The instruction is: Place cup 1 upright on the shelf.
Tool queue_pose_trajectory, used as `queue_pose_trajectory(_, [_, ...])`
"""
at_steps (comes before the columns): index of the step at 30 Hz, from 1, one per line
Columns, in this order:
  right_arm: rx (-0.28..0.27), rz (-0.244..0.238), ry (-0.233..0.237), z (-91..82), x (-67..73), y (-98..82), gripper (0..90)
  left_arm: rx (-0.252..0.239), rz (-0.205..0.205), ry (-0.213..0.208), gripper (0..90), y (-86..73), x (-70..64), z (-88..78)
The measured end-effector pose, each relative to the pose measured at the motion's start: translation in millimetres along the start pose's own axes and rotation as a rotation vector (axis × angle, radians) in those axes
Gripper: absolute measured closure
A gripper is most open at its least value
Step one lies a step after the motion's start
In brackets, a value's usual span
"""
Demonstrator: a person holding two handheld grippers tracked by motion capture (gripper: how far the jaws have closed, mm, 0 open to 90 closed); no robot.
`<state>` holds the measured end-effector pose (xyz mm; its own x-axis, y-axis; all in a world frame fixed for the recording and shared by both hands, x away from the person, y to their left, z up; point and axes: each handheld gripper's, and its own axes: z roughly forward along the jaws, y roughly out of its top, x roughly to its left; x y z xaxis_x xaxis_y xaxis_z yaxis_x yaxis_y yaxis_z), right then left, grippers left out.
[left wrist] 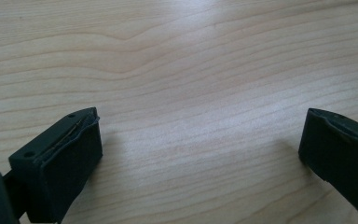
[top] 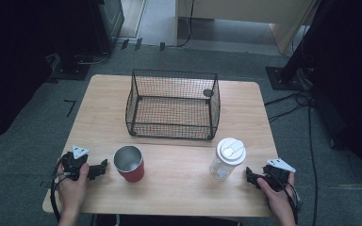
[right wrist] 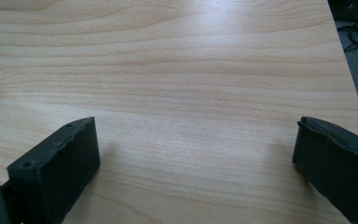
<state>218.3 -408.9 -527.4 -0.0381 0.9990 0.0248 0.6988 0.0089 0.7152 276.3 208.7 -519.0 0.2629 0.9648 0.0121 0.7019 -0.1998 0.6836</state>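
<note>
Two claws, both idle at the near edge of the surface: left claw rests just left of the red cup, right claw just right of the clear bottle. Left gripper view shows its jaws spread wide w/ nothing but bare wood between; right gripper view shows the same, spread & empty.

Step in hand, as I read it: start pose, pre-reach. Nothing gripped, cup & bottle both upright on the surface, wire basket empty further back, centre.

Next move prob. calls for each claw to slide inward to its neighbour. Cup's wall is wide & smooth, so jaws need to stay full open until they straddle it; bottle is tall w/ a white lid, so grip low-to-mid body to avoid tipping. Then lift clear of the basket's rim before lowering in.

Count: 1 red cup, 1 clear bottle, 1 wire basket, 2 claws, 2 hands.
</note>
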Motion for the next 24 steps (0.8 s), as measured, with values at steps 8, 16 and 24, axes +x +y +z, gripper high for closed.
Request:
queue_pose_trajectory(8, [0.001,-0.001,0.003,0.9,-0.1,1.1,0.4,-0.005,0.005,0.033,0.0,-1.9,2.3,-5.4])
queue_pose_trajectory(16, [0.003,-0.014,0.016,2.6,-0.5,2.9,0.4,-0.032,-0.019,0.025,0.0,-3.8,10.3,-15.5])
queue_pose_trajectory(24, [0.002,-0.015,0.018,3.9,-0.2,4.0,0.4,-0.101,-0.027,-0.007,0.0,3.7,7.5,-36.6])
